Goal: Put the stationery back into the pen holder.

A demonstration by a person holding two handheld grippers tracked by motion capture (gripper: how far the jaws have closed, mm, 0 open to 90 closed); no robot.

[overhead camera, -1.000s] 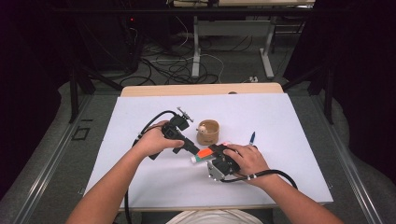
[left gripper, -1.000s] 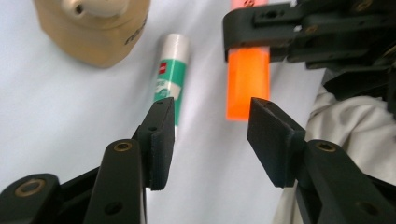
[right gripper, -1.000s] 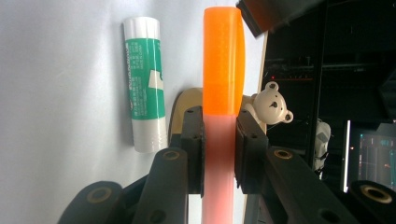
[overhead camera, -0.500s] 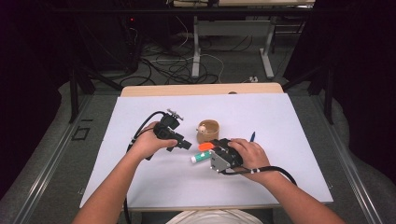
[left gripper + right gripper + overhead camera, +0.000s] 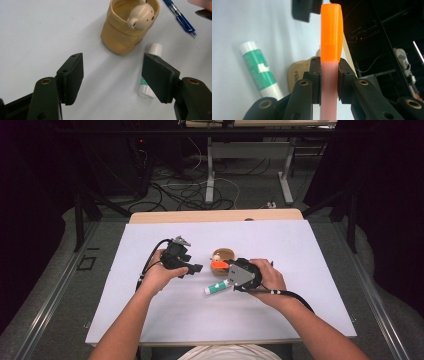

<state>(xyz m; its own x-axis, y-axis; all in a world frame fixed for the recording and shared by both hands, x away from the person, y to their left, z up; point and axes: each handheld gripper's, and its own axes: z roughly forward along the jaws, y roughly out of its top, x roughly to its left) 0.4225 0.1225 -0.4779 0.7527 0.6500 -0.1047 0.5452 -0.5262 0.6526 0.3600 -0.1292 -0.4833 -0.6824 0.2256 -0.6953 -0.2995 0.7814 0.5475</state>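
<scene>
My right gripper (image 5: 226,268) is shut on an orange-capped marker (image 5: 331,37) with a pale pink barrel, held tilted above the table next to a tan cup (image 5: 223,254). The cup (image 5: 122,37) holds a small cream bear figure (image 5: 141,17). My left gripper (image 5: 112,75) is open over bare table to the left of the cup, and its jaws have just been opening with nothing between them. A white and green glue stick (image 5: 216,287) lies on the table below the marker (image 5: 218,264), and its end (image 5: 152,51) shows behind the left gripper's right jaw.
A blue pen (image 5: 180,16) lies beyond the cup. The white sheet (image 5: 300,250) covers a wooden table whose far edge (image 5: 215,216) shows. Cables and desk legs stand on the floor behind. Free room lies left of and in front of both hands.
The left gripper let go of the marker, opened and drew back to the left. The right gripper carried the marker up and toward the cup.
</scene>
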